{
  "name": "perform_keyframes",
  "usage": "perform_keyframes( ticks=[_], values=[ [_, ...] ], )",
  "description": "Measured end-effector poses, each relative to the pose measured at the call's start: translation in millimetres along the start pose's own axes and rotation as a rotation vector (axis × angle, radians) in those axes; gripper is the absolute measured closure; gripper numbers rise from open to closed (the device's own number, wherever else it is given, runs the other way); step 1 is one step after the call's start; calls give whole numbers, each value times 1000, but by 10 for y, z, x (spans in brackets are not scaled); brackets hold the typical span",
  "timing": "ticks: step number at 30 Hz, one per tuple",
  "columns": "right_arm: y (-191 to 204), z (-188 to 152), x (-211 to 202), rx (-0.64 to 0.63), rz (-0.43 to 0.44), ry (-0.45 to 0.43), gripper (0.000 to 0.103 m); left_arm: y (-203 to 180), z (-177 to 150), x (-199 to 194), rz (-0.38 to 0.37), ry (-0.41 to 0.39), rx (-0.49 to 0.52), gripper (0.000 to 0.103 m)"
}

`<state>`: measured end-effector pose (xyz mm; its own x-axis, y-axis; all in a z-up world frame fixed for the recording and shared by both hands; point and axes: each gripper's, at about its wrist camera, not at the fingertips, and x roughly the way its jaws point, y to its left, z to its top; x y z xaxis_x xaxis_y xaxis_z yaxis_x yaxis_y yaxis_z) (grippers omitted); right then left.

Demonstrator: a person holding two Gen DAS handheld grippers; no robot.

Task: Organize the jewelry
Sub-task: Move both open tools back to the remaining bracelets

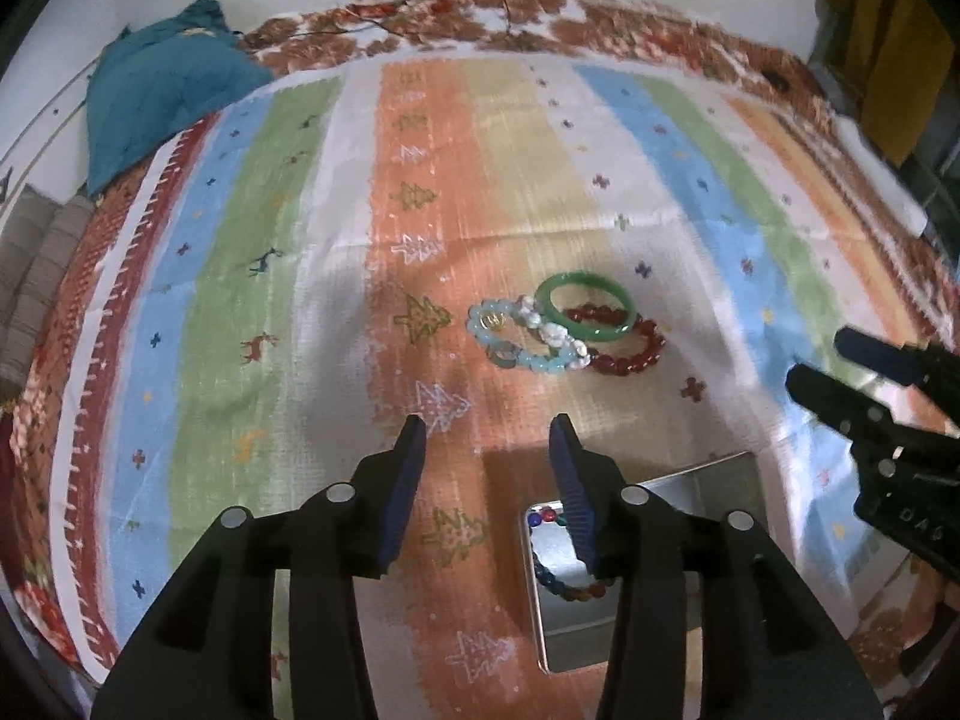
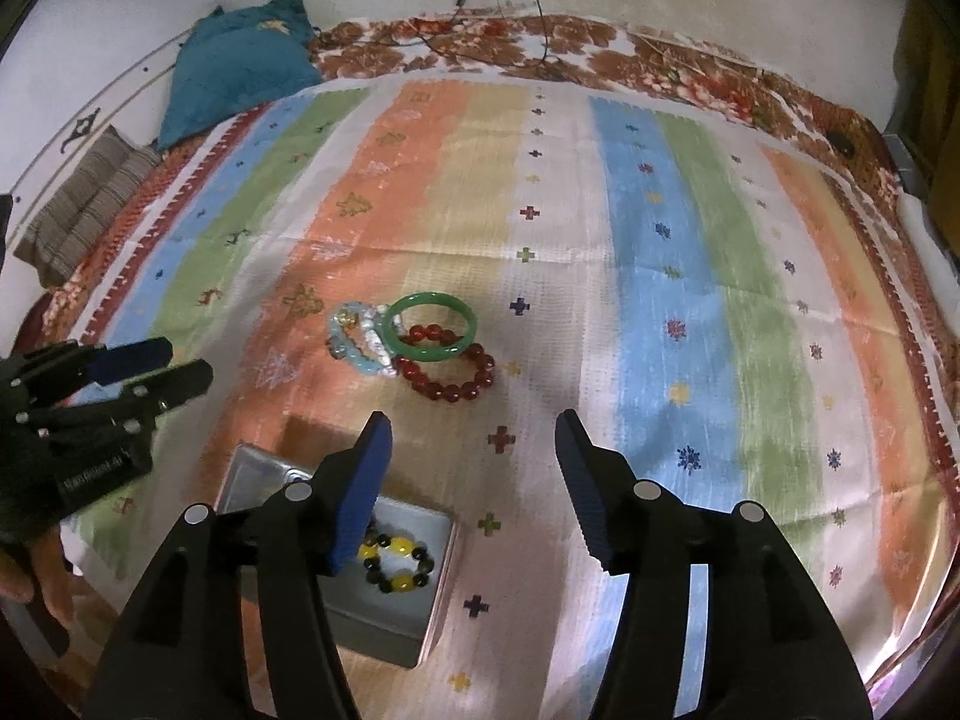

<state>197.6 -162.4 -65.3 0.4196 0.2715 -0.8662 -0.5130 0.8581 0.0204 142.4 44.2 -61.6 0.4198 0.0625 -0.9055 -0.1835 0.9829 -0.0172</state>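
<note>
Striped cloth [image 2: 600, 300] in orange, blue, green and cream covers the whole working surface, with a teal bundle [image 2: 234, 66] at the far left by the wall and a folded grey striped pad [image 2: 84, 204] below it; going left to right in the right wrist view, the left gripper [image 2: 186, 360] comes in at the left edge, its fingers spread and holding nothing; near it, low in the scene, sits the metal tin [image 2: 384, 630], already holding a yellow and dark beaded bracelet [image 2: 396, 561]; farther off, around the middle, lies the heap still to be sorted, a pale blue beaded bracelet [image 2: 351, 342] on the left, a white beaded bracelet [image 2: 375, 333] touching it, a green bangle [image 2: 431, 327] overlapping both, and a dark red beaded bracelet [image 2: 450, 375] partly under the bangle on the right; the right gripper [image 2: 474, 444] hovers near the tin and short of the heap, fingers wide apart and empty. My judgement is that one piece is stowed and four remain; the risk lies in the overlap, since a pinch on the bangle may drag the red beads along or let the smooth ring slip free, and a grab at the pale beads may lift the white strand too, scattering pieces short of the tin.
</note>
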Motion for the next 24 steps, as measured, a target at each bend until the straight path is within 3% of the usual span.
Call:
perform_keyframes(
  ticks=[3, 24],
  values=[
    [-32, 47, 83, 7, -7, 14, 41, -4, 46, 60, 35, 3, 6, 59],
    [-97, 354, 525, 33, 3, 67, 31, 164, 336, 545, 44, 78, -48, 55]
  ],
)
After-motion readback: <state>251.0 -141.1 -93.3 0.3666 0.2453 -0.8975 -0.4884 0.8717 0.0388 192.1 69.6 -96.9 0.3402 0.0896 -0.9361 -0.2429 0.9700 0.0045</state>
